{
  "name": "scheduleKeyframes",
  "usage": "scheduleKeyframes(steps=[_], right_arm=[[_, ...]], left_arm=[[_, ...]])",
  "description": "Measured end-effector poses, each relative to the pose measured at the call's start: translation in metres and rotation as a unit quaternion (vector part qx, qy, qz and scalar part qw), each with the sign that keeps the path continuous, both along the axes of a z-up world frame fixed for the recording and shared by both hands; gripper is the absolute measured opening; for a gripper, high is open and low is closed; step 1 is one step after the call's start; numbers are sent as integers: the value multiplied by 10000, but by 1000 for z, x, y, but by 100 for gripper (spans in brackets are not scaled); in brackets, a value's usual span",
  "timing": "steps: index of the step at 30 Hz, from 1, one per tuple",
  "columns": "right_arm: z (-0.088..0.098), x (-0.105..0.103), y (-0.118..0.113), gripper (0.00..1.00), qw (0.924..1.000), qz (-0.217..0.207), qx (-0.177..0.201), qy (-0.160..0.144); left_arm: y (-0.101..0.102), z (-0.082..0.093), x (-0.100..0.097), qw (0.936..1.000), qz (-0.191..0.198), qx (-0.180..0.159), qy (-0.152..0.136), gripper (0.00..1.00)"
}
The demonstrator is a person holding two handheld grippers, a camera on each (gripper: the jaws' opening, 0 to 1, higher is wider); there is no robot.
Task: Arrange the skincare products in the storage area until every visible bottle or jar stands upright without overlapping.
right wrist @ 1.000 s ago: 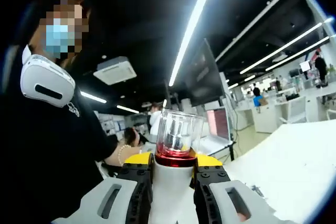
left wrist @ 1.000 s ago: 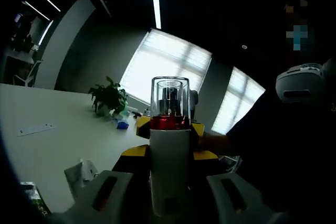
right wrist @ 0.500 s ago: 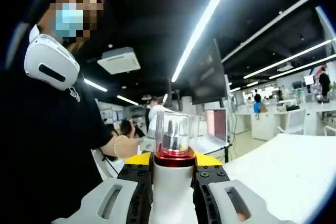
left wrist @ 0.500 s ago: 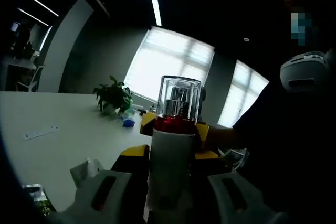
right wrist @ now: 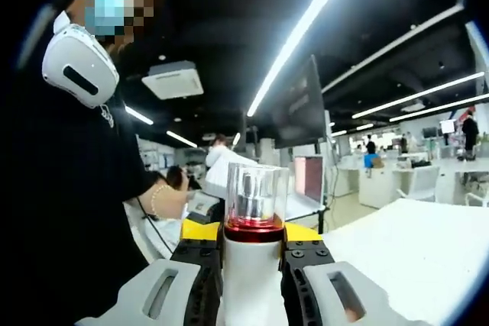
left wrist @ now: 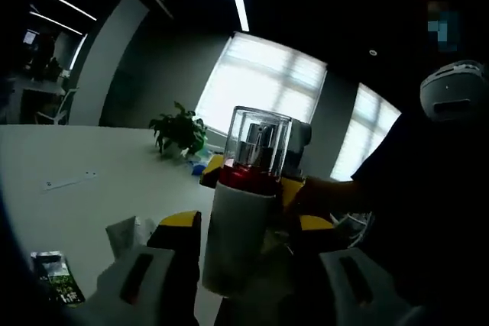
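White bottle (right wrist: 250, 265) w/ clear cap clamped in right gripper (right wrist: 250, 295).

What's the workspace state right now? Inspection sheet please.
Surface: white table, mostly bare.
Job's things: one white pump bottle with red collar and clear cap, held off the table, cap up, slightly tilted in the left gripper view.
Clutter: crumpled white packet; small dark printed sachet; potted green plant.
Grippers: right gripper shut on the bottle; left gripper beside it, fingers apart.
Cables: nothing seen.
Surroundings: bright windows, ceiling strip lights, desks, people.
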State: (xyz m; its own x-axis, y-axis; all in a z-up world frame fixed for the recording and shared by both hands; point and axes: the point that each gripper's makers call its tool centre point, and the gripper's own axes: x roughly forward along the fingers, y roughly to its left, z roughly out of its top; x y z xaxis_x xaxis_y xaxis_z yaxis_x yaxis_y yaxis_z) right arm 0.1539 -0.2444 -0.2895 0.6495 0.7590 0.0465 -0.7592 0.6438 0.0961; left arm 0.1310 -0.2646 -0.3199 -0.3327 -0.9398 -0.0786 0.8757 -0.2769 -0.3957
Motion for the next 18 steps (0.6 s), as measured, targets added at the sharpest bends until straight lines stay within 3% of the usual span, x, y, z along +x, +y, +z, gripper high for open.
scheduleKeyframes(steps=[4,9,11,14,15,16,18], right_arm=[[-6,1,-6,20,10000,-59,23,36],[-9,1,-10,20,9999,-123,-15,33],[-10,1,-12,20,9999,-132,-33,32],[-12,1,-16,20,9998,-171,-37,27],[-13,1,-19,20,9998,-197,-32,19],[-13,1,-21,20,9998,-218,-19,19],[-14,0,-25,20,9996,-271,-12,10]], left_arm=[[3,-17,2,9991,275,269,-152,53],[11,-22,24,9964,776,287,-187,75],[15,-23,28,9949,917,322,-253,79],[21,-29,35,9904,1177,396,-615,88],[23,-28,38,9871,1315,307,-855,95],[25,-27,39,9850,1427,255,-937,99],[30,-25,35,9841,1486,175,-953,99]])
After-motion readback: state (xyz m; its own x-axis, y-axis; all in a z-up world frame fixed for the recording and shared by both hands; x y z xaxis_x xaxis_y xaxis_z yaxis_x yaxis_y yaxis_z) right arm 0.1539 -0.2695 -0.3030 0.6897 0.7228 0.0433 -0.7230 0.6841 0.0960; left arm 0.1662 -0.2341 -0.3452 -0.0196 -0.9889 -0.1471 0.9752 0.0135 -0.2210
